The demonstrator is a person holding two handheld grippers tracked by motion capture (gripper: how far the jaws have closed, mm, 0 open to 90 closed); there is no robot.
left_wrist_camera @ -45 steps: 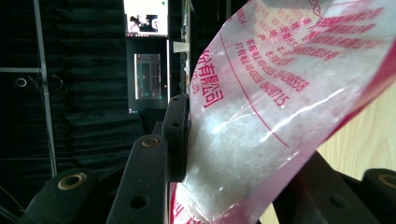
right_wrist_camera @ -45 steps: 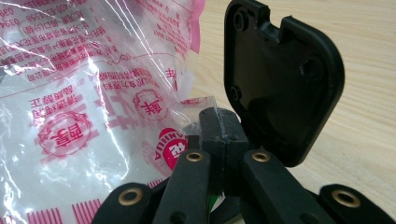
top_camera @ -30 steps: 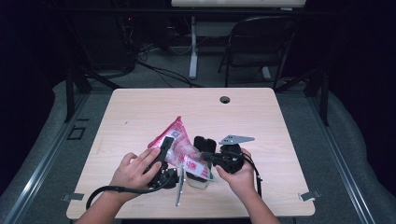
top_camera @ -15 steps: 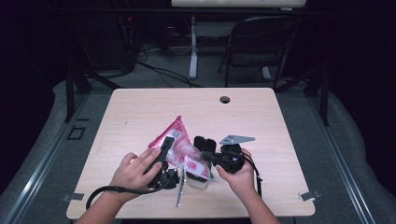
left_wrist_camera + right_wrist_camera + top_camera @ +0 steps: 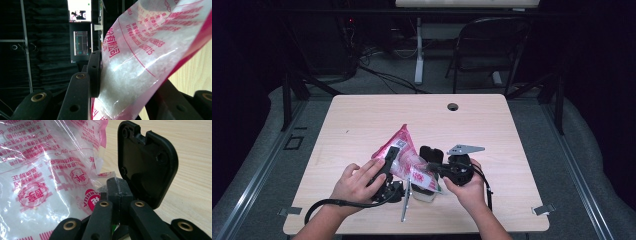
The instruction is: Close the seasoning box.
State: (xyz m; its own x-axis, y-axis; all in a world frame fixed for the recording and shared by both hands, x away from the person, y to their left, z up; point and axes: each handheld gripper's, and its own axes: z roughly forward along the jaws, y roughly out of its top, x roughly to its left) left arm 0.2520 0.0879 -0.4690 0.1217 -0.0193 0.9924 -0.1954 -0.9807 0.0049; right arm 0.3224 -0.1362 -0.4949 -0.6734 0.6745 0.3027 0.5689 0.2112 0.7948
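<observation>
Clear plastic printed in red made up the bag point(image 5: 404, 160), which lay low on the table point(image 5: 362, 120) between my two hands. My left gripper point(image 5: 125, 100) held the bag's body: one pad pressed flat against the film, the white grains inside bulging between the jaws. My right gripper point(image 5: 117, 186) had its jaws pressed together on a torn corner of the same bag, the film pinched between the tips. Just beyond those tips a black lid-like piece point(image 5: 147, 162) stood tilted on the wood. Under the bag, near the table's front edge, sat what appeared to be a small pale container point(image 5: 422, 192); the high view was too coarse to confirm it. Farther off, a round hole point(image 5: 453, 106) marked the tabletop, and a folding chair point(image 5: 492, 50) stood behind.
</observation>
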